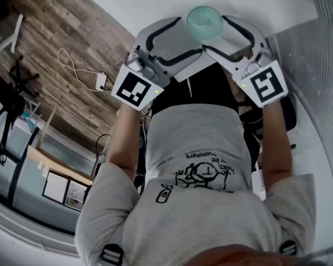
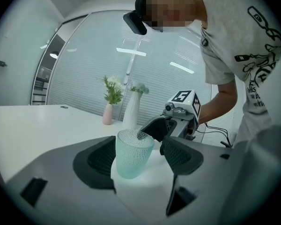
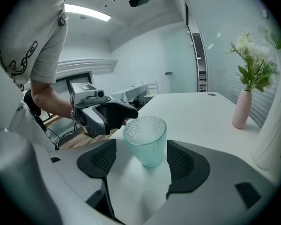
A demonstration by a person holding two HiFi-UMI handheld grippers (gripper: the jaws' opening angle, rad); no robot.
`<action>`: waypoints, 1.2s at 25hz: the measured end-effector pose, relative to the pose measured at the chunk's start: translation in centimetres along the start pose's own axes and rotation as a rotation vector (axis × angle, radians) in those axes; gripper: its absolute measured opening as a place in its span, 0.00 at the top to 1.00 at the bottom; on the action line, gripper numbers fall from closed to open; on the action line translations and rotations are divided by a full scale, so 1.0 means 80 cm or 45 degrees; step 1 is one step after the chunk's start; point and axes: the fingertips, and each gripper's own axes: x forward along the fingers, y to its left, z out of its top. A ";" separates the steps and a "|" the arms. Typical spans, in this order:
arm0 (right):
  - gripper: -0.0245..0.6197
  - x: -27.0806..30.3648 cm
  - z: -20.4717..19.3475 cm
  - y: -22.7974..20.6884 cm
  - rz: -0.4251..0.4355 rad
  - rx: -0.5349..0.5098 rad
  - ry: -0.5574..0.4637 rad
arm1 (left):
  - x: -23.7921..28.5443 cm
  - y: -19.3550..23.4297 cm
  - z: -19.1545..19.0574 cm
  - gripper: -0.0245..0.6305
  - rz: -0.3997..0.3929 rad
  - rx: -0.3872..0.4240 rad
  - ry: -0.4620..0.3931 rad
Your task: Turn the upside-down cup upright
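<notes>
Cup (image 1: 204, 22) stands rim-up on the white table (image 3: 201, 111), upper centre of the head view. Left gripper (image 2: 140, 159) and right gripper (image 3: 143, 164) face each other, jaws wide either side of it, neither squeezing. Likely flanking it so it stands free; the turn looks done.

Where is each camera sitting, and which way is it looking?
Head view: on the person's head, looking steeply down at the cup; shirt and forearms show.
Left gripper view: on the left tool, looking along its open jaws; the right tool faces it.
Right gripper view: on the right tool, looking back at the left tool; an arm shows.
Shared: all three see the upright cup.
</notes>
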 end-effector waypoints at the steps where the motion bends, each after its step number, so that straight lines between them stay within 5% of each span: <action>1: 0.42 -0.003 0.004 0.000 -0.008 0.002 -0.011 | -0.002 -0.001 0.003 0.47 0.006 -0.005 -0.002; 11: 0.42 -0.038 0.057 0.001 -0.092 0.066 -0.131 | -0.020 -0.004 0.047 0.54 0.026 0.023 -0.032; 23: 0.70 -0.092 0.156 0.006 -0.232 0.118 -0.270 | -0.050 0.002 0.158 0.81 0.107 -0.077 -0.173; 26: 0.72 -0.104 0.191 0.015 -0.241 0.144 -0.333 | -0.064 0.002 0.195 0.81 0.099 -0.138 -0.254; 30: 0.78 -0.109 0.217 0.020 -0.244 0.224 -0.436 | -0.071 0.004 0.220 0.81 0.137 -0.079 -0.268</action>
